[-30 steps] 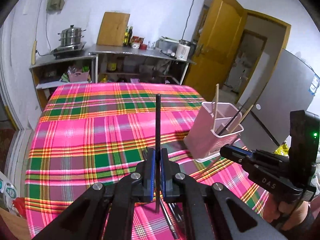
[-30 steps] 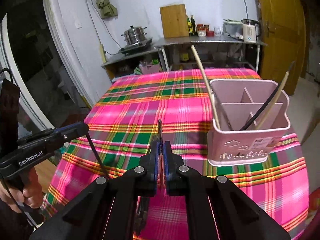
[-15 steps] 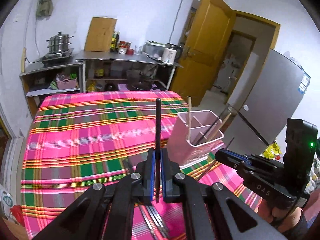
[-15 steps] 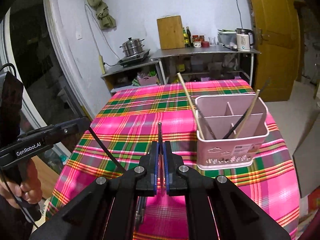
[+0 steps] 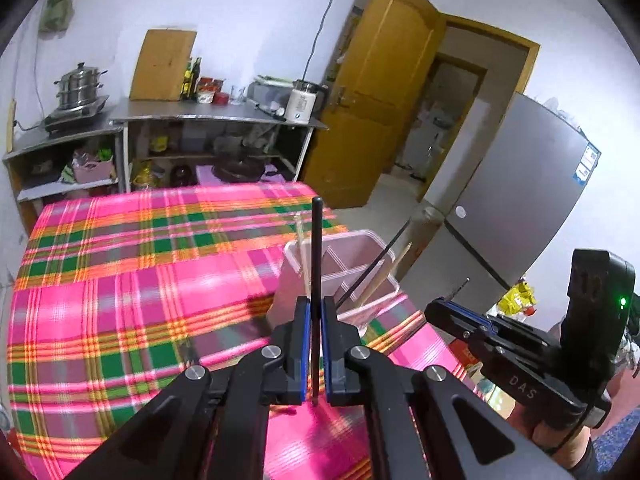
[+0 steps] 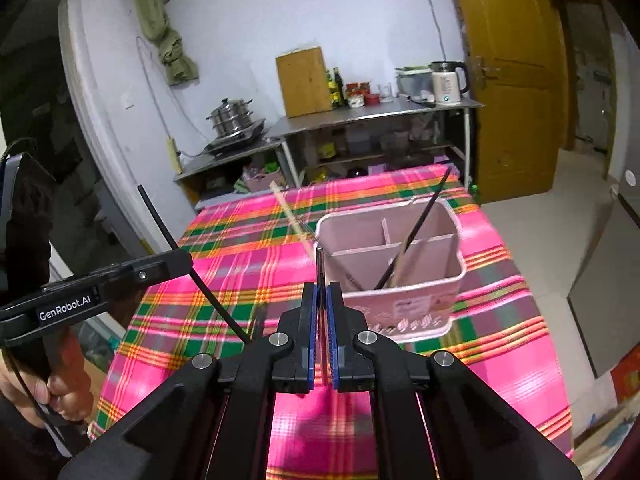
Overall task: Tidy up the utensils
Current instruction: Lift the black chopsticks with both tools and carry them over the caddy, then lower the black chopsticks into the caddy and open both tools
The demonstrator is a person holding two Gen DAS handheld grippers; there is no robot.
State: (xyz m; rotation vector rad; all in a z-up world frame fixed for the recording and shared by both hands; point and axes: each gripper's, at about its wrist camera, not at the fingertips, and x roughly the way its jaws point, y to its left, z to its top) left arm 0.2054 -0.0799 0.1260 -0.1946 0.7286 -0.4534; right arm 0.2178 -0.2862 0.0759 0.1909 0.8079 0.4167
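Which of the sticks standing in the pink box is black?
The thin black chopstick leaning right in the pink box; the other two, one beside it and one leaning left, are pale wood.

Both grippers' jaws clamped tight

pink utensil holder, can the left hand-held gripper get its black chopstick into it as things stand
Probably yes. The left hand-held gripper is shut on a black chopstick, close to the pink utensil holder. The holder's top is open; the few chopsticks inside leave room, and nothing stands between.
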